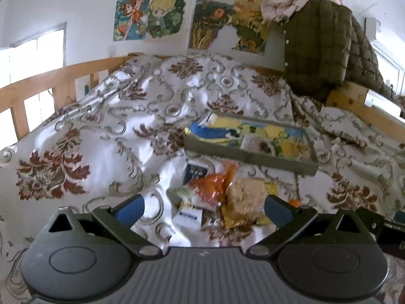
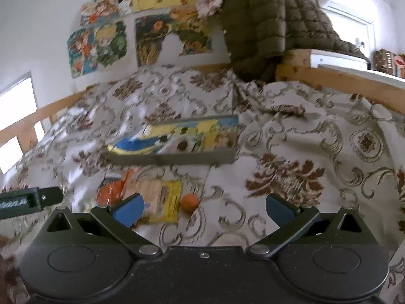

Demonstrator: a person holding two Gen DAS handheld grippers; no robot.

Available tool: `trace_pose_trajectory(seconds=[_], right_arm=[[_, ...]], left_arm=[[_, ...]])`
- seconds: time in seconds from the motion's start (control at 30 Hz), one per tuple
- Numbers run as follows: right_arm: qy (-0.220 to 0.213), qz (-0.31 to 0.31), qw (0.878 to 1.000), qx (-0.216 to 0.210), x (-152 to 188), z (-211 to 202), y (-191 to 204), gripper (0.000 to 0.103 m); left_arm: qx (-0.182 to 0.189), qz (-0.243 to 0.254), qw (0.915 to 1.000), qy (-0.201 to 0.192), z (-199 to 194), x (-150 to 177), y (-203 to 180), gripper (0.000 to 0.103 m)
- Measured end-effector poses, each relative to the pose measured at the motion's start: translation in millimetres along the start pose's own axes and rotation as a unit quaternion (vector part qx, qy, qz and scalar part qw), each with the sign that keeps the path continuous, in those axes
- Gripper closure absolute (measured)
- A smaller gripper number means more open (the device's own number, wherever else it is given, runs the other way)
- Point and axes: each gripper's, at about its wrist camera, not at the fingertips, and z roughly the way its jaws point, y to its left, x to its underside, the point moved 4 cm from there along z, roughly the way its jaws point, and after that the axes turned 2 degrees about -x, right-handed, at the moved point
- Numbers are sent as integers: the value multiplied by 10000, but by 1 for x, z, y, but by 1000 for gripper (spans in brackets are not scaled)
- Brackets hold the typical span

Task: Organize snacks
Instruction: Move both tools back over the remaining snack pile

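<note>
A grey tray with several snack packets in it lies on the patterned bedspread; it also shows in the right wrist view. In front of it lies a loose pile: an orange packet, a clear yellow-edged pack of biscuits, a dark blue packet and a white box. My left gripper is open and empty just above this pile. My right gripper is open and empty over the bedspread, right of the biscuit pack and a small orange ball.
The floral bedspread is rumpled and covers the bed. Wooden bed rails run along the left and right. A green quilted jacket hangs over the far right rail. The left gripper's body shows at the right view's left edge.
</note>
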Motion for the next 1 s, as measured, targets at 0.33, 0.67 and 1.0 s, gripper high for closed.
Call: trace_pose_trajectory(seconds=[0.33,0.67,1.0], right_arm=[[407,-473,9980,-62,21,11,23,1],[479,-467,9975,-215,27,22,28,1],[328,-674,9962,-448,27,26,40,1]], left_arm=[[-270,151,9993,228,9,17,9,0],[-423,140,9983,372,21,26,24,0],[-361,183,9990,209,25,27,30,0]])
